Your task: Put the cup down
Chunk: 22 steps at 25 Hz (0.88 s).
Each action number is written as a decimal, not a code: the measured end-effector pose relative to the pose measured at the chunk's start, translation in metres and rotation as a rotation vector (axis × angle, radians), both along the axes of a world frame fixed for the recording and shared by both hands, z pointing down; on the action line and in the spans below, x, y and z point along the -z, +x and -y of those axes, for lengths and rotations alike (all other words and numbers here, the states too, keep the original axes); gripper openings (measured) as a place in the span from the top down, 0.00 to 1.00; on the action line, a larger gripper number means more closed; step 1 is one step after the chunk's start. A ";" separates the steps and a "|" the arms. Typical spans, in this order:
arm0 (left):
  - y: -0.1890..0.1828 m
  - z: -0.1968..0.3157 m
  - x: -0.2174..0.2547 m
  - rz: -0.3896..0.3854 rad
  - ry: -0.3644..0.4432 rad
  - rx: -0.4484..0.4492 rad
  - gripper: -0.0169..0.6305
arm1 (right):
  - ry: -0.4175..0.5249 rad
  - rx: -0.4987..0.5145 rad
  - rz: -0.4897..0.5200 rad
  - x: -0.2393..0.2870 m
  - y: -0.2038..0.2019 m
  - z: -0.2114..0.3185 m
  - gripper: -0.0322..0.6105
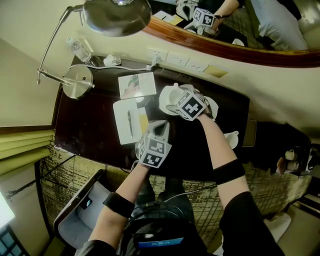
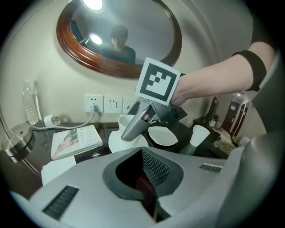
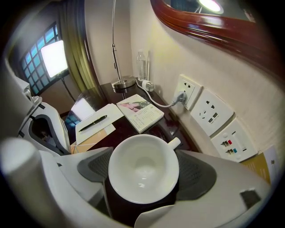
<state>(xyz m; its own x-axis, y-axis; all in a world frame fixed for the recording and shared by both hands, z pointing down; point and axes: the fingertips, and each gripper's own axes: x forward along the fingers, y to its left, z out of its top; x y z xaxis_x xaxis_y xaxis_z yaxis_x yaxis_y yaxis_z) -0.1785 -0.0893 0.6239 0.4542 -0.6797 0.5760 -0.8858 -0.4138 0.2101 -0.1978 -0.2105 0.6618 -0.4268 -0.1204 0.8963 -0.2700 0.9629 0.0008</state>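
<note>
The dark, glossy tabletop (image 1: 90,125) runs under everything, and a brushed-metal lamp (image 1: 117,15) arches over its far left end. On it lie a white notepad (image 1: 127,120) and a printed booklet (image 1: 136,85), both flat paper. To their right is a white round saucer (image 2: 118,144), with a wavy-edged saucer (image 2: 162,136) just beside it.

Your right hand-held gripper (image 3: 144,180) is the one that matters. It points steeply down with its jaws wide, and their ribbed dark pads press against opposite sides of the cup (image 3: 142,162). The cup sits right between the jaws, mouth up and empty, its stubby handle aimed away from you toward the wall sockets (image 3: 189,93). It is smooth glazed white ceramic, round and shallow, and probably slick under the pads. Seen from your left hand-held gripper, it hangs low over the round saucer; I cannot tell whether its foot already touches. The coming move looks like a straight drop with the mouth kept level, then letting the jaws part.

Your left hand-held gripper (image 2: 147,176) is closed on nothing, jaws together. It is nearer the tabletop's front edge, well apart from the cup. A slim black pen (image 3: 93,123) lies on the notepad.
</note>
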 end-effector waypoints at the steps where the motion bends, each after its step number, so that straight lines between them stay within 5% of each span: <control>1: 0.000 0.000 -0.001 -0.003 -0.003 0.002 0.97 | 0.000 0.002 0.004 0.000 0.000 0.000 0.25; 14: 0.004 -0.001 0.021 0.000 0.004 0.004 0.97 | 0.060 0.007 0.053 0.039 0.007 -0.006 0.18; 19: 0.014 -0.005 0.048 0.016 0.014 -0.008 0.97 | 0.051 -0.049 0.130 0.087 0.025 -0.031 0.28; 22: 0.023 -0.013 0.066 0.028 0.023 -0.018 0.97 | 0.074 -0.111 0.174 0.113 0.046 -0.047 0.55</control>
